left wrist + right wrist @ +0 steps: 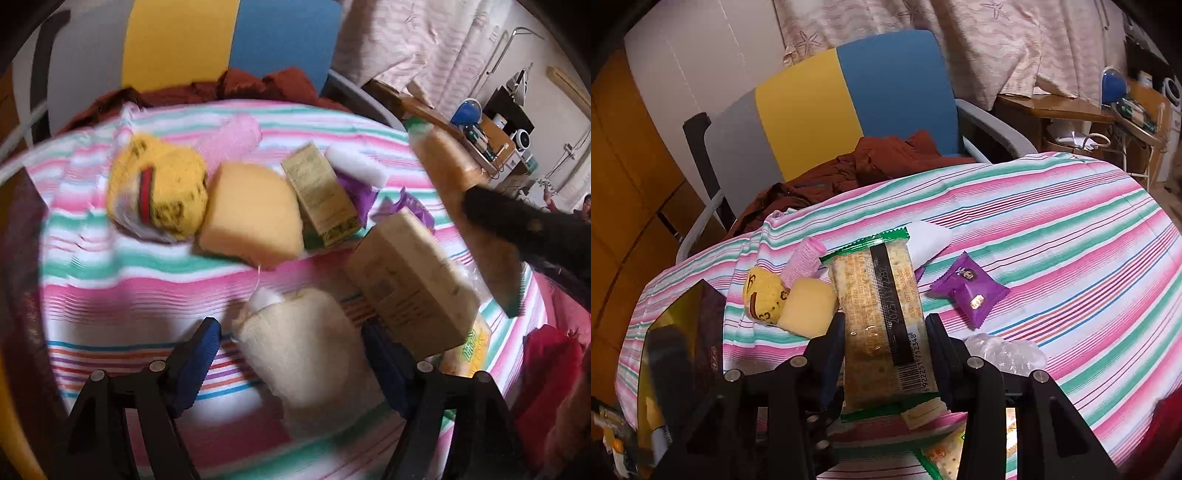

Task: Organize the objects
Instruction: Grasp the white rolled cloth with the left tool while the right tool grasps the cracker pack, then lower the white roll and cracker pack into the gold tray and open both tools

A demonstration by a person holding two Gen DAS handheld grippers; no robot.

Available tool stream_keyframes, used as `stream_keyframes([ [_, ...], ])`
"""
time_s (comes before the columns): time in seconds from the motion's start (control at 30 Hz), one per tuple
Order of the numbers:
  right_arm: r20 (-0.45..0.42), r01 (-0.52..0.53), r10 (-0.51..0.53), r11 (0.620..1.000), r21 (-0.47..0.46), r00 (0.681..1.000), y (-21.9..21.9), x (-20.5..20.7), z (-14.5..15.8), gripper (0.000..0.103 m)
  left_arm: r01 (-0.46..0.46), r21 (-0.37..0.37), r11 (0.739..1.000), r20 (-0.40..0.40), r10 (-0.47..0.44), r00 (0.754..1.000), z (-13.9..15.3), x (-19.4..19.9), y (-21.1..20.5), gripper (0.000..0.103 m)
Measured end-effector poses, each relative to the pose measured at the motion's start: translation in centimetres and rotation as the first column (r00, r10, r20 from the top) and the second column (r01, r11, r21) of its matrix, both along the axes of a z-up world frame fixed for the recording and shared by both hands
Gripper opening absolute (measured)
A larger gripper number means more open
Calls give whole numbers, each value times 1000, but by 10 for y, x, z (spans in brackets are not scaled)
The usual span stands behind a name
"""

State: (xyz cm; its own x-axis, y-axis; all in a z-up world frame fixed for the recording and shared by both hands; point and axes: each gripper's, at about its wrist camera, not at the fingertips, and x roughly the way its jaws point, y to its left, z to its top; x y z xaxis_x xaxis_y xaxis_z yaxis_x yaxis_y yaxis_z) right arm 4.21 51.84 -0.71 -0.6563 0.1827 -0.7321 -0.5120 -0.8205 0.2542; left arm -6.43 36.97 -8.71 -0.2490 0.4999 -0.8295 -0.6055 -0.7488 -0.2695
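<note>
Two grippers over a table with a pink, green and white striped cloth [1071, 229], and it's pretty cluttered. The right gripper [886, 332] is clamped tight on a cracker pack [882, 317] with green-edged wrapper, barcode side up, sticking out forward between the fingers and lifted off the cloth. Just off to its right sits a purple snack packet [971, 291], and closer to the right finger there's some crumpled clear plastic [1004, 350]. Ahead-left of it are a yellow knitted thing [764, 295], a pale yellow sponge [809, 306] touching it, and a pink ribbed roll [805, 258] behind those. A dark box [683, 332] sits at far left. The left gripper [291, 354] is spread wide with nothing in it, blue pads [199, 354] on either side of a cream terry-cloth bundle [303, 350] that lies between the fingers; can't tell if they touch it, the shot is blurry. Right next to its right finger is a tan carton [410, 280], and further ahead a smaller green-printed box [321, 192] leans against the sponge [255, 214]. Beyond the table is a grey, yellow and blue chair [849, 103] with rust-brown clothing [871, 158] on the seat.
</note>
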Motion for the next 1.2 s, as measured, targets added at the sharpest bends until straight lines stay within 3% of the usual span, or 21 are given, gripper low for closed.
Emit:
stream_keyframes([
  [0.03,-1,-7,7,1000,3,1000,-1,-1,0,43,8,13,1000,-20,-8,1000,1,3,-2,77],
  [0.07,-4,-13,13,1000,6,1000,-2,-1,0,43,32,21,999,-28,-31,999,2,6,-2,67],
  [0.17,-11,-36,36,999,21,999,-6,-2,2,43,65,19,998,-63,-64,996,5,18,-7,63],
  [0.4,-47,-99,101,994,52,994,-19,-4,8,43,84,26,996,-131,-80,988,26,41,-45,62],
  [0.6,-46,-131,135,988,80,990,-29,-6,9,43,62,53,997,-208,-50,977,61,61,-96,62],
  [0.73,-41,-143,147,985,98,988,-34,-7,10,43,-1,78,997,-261,21,965,86,55,-135,62],
  [0.9,-27,-171,175,979,110,984,-42,-9,9,43,-143,101,984,-304,168,938,106,32,-195,62],
  [1.07,-27,-219,223,969,116,974,-65,-13,16,43,-317,42,947,-345,312,885,104,0,-263,62],
  [1.2,-39,-292,296,952,87,954,-101,-24,25,43,-399,8,917,-355,376,856,98,-24,-303,63],
])
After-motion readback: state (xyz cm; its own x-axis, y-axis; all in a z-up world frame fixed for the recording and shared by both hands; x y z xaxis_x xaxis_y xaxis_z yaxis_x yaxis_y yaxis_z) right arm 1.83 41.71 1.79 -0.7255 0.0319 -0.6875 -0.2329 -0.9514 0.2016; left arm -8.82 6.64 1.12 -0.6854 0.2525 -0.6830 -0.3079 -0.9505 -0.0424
